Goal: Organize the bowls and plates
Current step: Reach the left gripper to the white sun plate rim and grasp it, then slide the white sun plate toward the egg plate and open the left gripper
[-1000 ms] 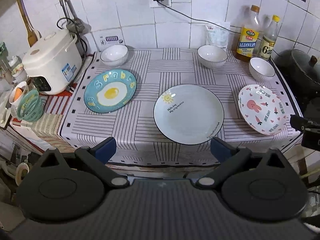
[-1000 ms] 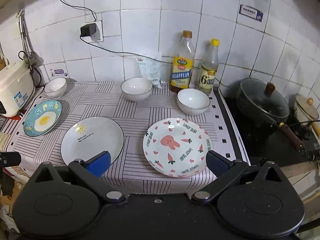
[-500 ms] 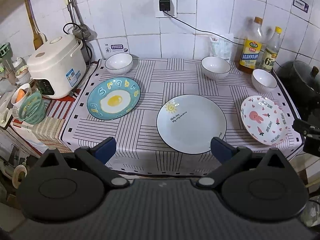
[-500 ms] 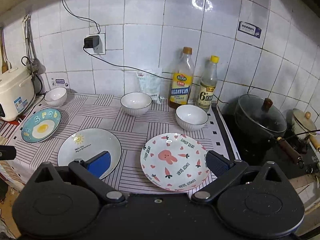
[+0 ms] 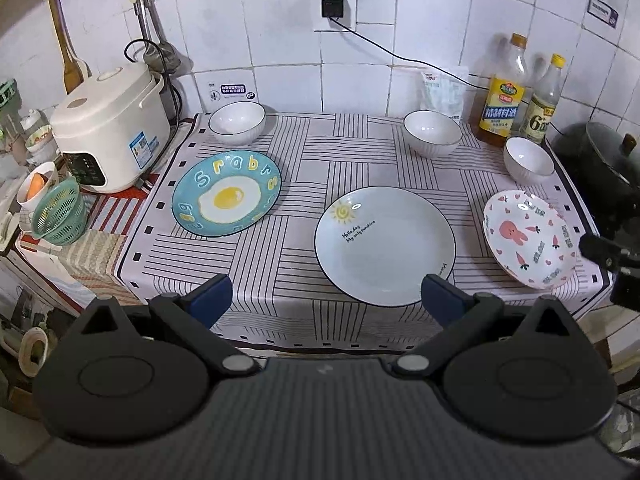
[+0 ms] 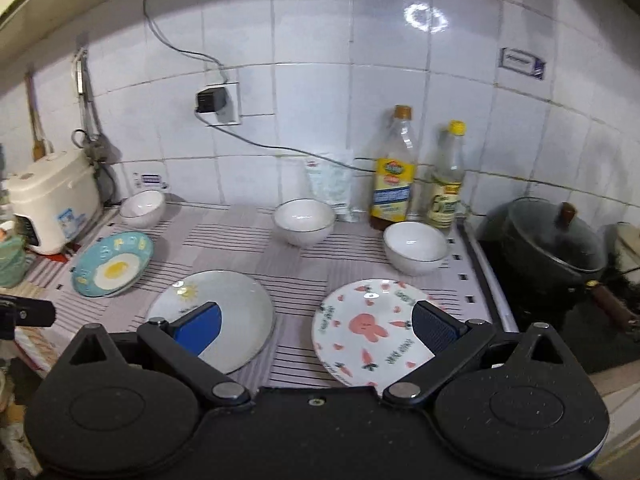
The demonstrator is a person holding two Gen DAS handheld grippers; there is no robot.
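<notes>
Your left gripper (image 5: 326, 300) gaped wide, empty, just short of the sun plate (image 5: 385, 245) | your right gripper (image 6: 316, 327) equally wide, empty, over the rabbit plate (image 6: 370, 330), right of the sun plate.

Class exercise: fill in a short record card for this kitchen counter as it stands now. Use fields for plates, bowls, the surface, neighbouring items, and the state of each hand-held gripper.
plates: three, lying flat and apart in a row: fried-egg plate, sun plate, rabbit plate
bowls: three white, upright, empty, behind the plates: left bowl, middle bowl, right bowl
surface: striped cloth
neighbouring items: rice cooker, two bottles, lidded pot
left hand-held gripper: open, empty
right hand-held gripper: open, empty
stacking: none yet
</notes>
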